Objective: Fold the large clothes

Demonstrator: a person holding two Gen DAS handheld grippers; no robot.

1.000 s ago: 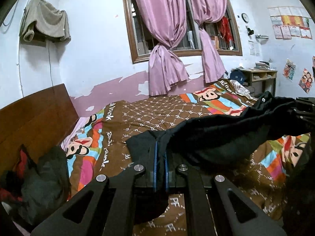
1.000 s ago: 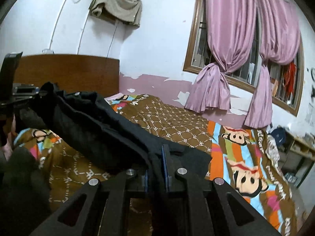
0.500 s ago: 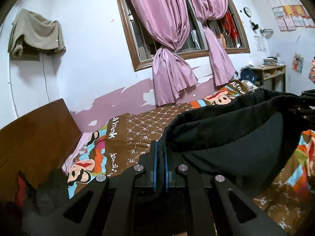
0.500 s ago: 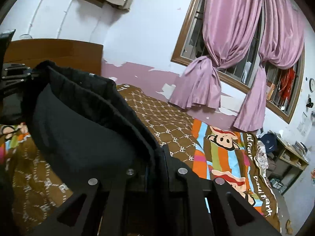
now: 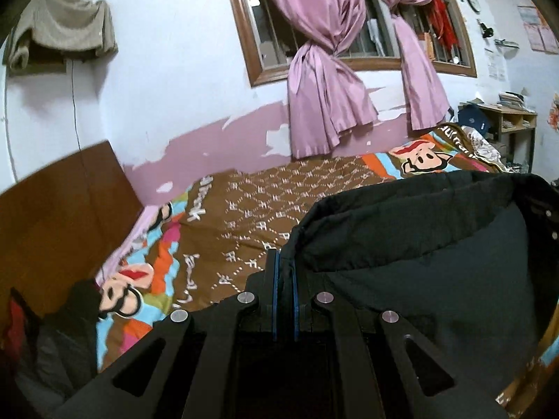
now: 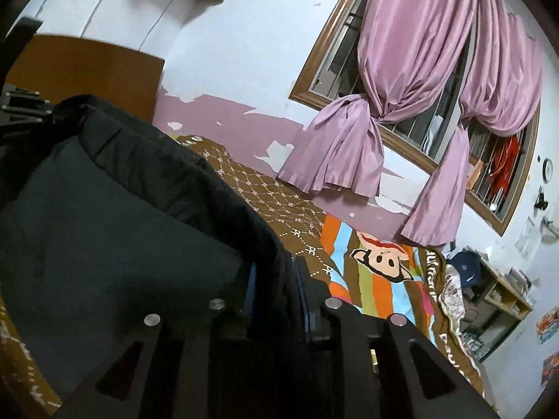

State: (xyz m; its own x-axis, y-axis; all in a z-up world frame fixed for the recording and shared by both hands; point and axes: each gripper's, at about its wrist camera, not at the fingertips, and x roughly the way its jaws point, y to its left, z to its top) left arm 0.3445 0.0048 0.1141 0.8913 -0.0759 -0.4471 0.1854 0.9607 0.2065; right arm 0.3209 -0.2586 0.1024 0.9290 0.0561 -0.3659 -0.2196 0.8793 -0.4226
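Note:
A large black garment (image 5: 419, 262) hangs stretched between my two grippers above the bed. My left gripper (image 5: 284, 262) is shut on one corner of its upper edge. My right gripper (image 6: 276, 272) is shut on the other corner; the garment (image 6: 122, 216) spreads to the left of it in the right wrist view. The right gripper's body (image 5: 545, 216) shows at the right edge of the left wrist view, and the left gripper's body (image 6: 21, 111) at the left edge of the right wrist view. The cloth's lower part is hidden below the frames.
The bed (image 5: 279, 202) has a brown and striped cartoon cover. A wooden headboard (image 5: 59, 209) stands at the left, with a dark pile of clothes (image 5: 52, 342) beside it. A window with pink curtains (image 5: 325, 87) is behind; a desk (image 5: 503, 122) stands at the right.
Both grippers have lifted the black garment off the bed and raised it. It now hangs open and taut between them, where it lay slack on the cover a second ago.

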